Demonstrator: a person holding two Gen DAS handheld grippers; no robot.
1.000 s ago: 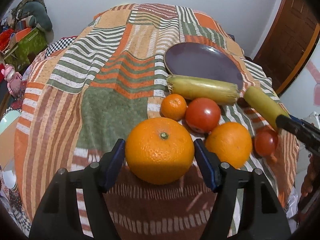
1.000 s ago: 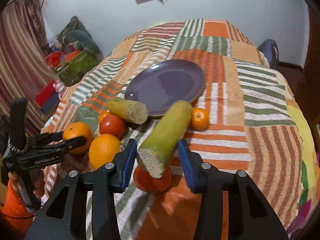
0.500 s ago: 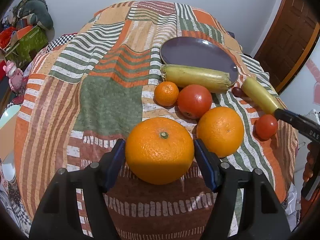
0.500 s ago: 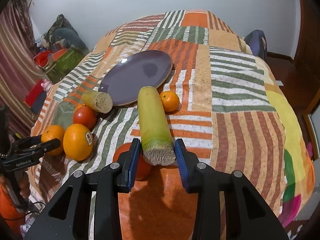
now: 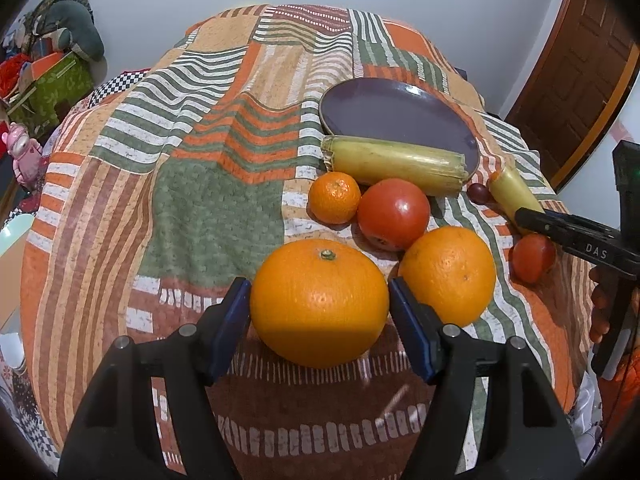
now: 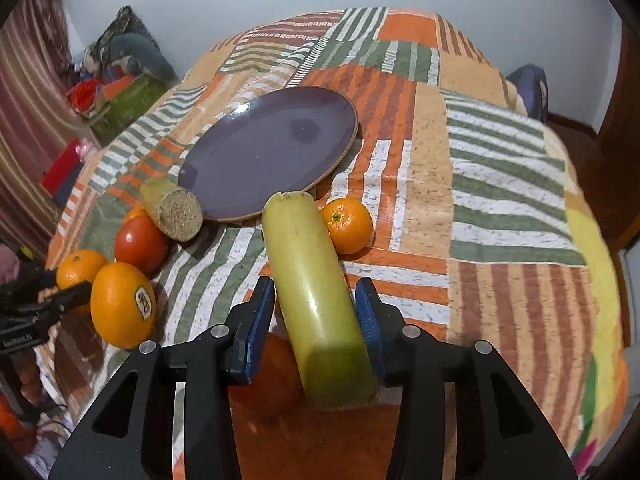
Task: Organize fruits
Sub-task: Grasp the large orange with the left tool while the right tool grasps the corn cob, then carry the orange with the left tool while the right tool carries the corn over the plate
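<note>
My left gripper (image 5: 319, 312) is shut on a large orange (image 5: 319, 306), held just above the quilt near the front edge. My right gripper (image 6: 316, 316) is shut on a yellow-green cane stalk piece (image 6: 314, 300), tip pointing toward the purple plate (image 6: 272, 152). In the left wrist view a second stalk piece (image 5: 394, 164) lies against the plate (image 5: 400, 116), with a small mandarin (image 5: 334, 197), a red tomato (image 5: 393, 213) and another orange (image 5: 448, 276) in front. A second mandarin (image 6: 347, 226) sits right of the held stalk.
A smaller tomato (image 5: 532, 257) lies under the right gripper, partly hidden in the right wrist view. A striped patchwork quilt (image 5: 200, 184) covers the bed. Bags and toys (image 5: 48, 76) stand at far left; a wooden door (image 5: 580, 80) at right.
My right gripper has swung the stalk piece from tilted right to pointing at the plate and drawn back. The left gripper with the orange has pulled back slightly from the fruit group.
</note>
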